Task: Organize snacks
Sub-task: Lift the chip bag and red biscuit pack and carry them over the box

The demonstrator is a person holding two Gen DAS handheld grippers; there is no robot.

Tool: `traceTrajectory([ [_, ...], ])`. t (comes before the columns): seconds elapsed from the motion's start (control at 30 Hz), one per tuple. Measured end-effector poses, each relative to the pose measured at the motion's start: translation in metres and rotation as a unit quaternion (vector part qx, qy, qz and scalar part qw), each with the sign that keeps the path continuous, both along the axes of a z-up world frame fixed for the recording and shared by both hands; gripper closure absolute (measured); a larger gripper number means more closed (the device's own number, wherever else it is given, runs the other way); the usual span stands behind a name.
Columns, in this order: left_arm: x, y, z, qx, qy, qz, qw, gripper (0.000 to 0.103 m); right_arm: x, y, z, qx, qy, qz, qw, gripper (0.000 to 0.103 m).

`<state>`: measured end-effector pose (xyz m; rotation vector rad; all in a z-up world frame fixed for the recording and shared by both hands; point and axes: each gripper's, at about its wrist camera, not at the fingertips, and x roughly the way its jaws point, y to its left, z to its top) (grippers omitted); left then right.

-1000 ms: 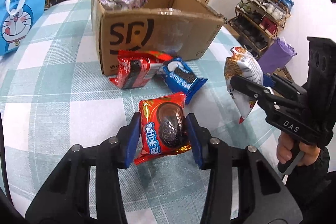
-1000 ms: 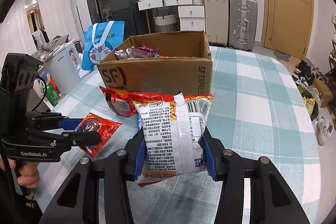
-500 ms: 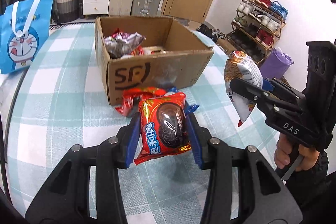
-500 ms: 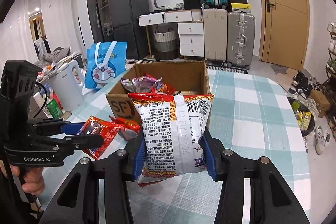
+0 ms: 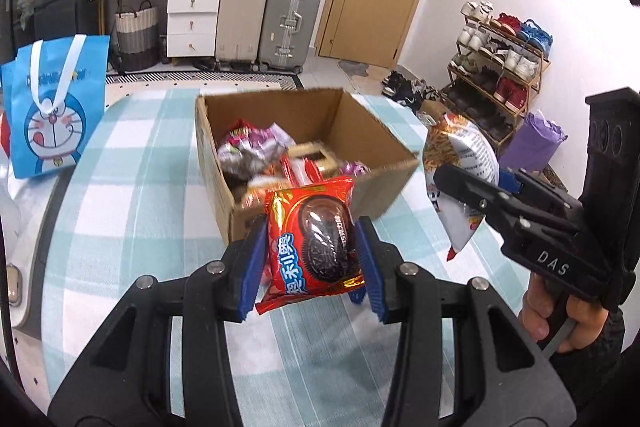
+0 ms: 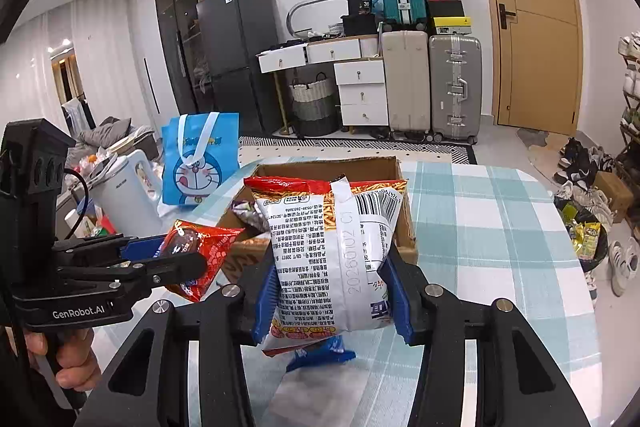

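Note:
My left gripper is shut on a red cookie pack and holds it in the air just in front of the open cardboard box. The box holds several snack packs. My right gripper is shut on a white and red noodle snack bag, raised before the box. The right gripper and its bag show at the right of the left wrist view. The left gripper with the red pack shows at the left of the right wrist view.
A checked cloth covers the table. A blue snack pack lies on the cloth below my right gripper. A blue cartoon bag stands at the table's left. A white kettle is beyond it. Suitcases, drawers and a shoe rack line the room.
Both grippers have risen with their packs and moved toward the box, so I now see down into it. The packs lying before the box have dropped out of the left wrist view.

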<state>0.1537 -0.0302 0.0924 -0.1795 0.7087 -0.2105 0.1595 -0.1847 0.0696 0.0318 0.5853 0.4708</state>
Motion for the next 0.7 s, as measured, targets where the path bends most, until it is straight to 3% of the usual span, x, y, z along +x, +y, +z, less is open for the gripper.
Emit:
traceTrajectory([
  [0.4, 0.052, 0.011, 0.018, 0.013, -0.018, 0.014, 0.9997, 0.063, 0.048, 0.012, 0.001, 0.039, -0.003, -0.031, 0.999, 0.055],
  [0.7, 0.097, 0.010, 0.007, 0.032, -0.016, 0.028, 0.9990, 0.063, 0.077, 0.031, -0.011, 0.050, 0.006, -0.039, 0.998, 0.055],
])
